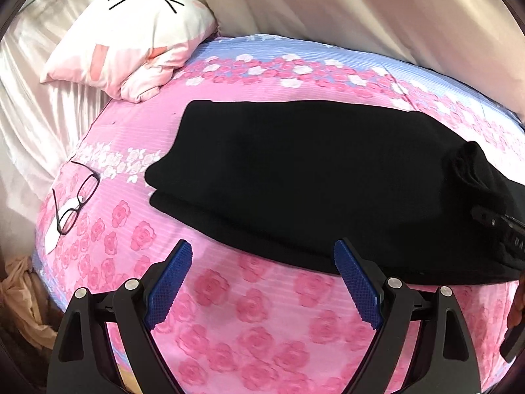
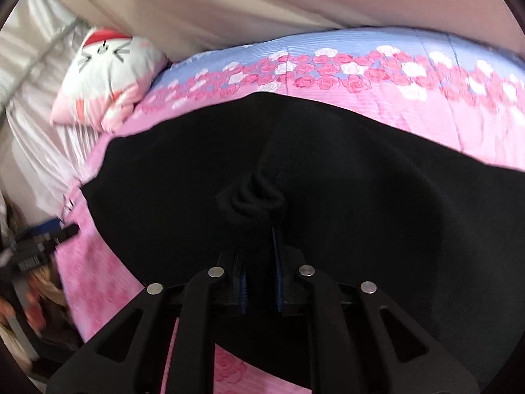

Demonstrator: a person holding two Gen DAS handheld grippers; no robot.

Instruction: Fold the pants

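pants: black, folded flat on bed | left gripper: jaws spread, empty | right gripper: jaws pinching pants

Black pants, pink rose-print bedspread, white cat-face pillow, seemingly beige curtain

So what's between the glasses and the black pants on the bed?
Nothing but bare flowered bedsheet between the glasses and the pants, seen in the left wrist view.
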